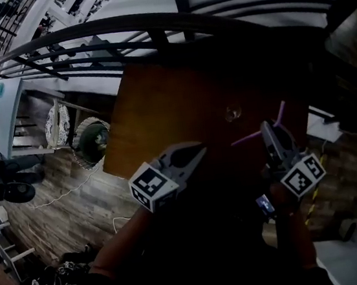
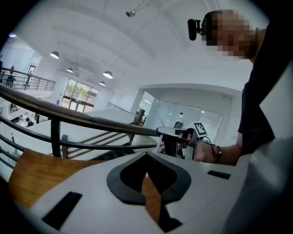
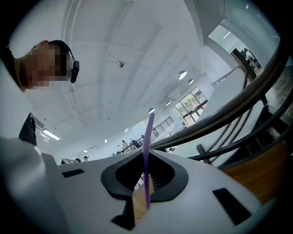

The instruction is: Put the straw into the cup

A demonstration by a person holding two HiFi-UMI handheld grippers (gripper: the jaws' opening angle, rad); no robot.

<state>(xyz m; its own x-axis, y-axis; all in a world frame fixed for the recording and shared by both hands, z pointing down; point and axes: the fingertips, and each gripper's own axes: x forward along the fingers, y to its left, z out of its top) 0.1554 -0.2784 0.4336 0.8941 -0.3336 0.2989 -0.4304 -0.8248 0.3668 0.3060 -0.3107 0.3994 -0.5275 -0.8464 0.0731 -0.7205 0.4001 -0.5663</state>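
Reaching in from the bottom edge of the head view, two arms come up over a dark wooden counter [image 1: 160, 102]. It is the largest thing in frame, filling the centre and ending at a curved black railing [image 1: 117, 26] across the top. The left forearm [image 1: 120, 244] enters from the lower left and angles up to the right. The left tongs [image 1: 196, 152] tip slightly downward at the counter's lower edge in frame. In the left gripper view the left tongs [image 2: 146, 176] are together with nothing between them, only a sliver of wood showing past the tips.

The right hand [image 1: 280, 197] comes up at the lower right and holds the right tongs [image 1: 269, 130] about level, tips toward the middle of the counter. They are clamped on a purple straw [image 1: 246, 139]. One length of it sticks out to the left and another rises to the upper right. In the right gripper view the straw [image 3: 147, 151] stands upright between the pads of the right tongs [image 3: 144, 185].

A small clear cup [image 1: 232, 113] stands on the counter just above and left of the right tongs' tips. The straw is near it but outside it. The cup is too small and dim to read its contents.
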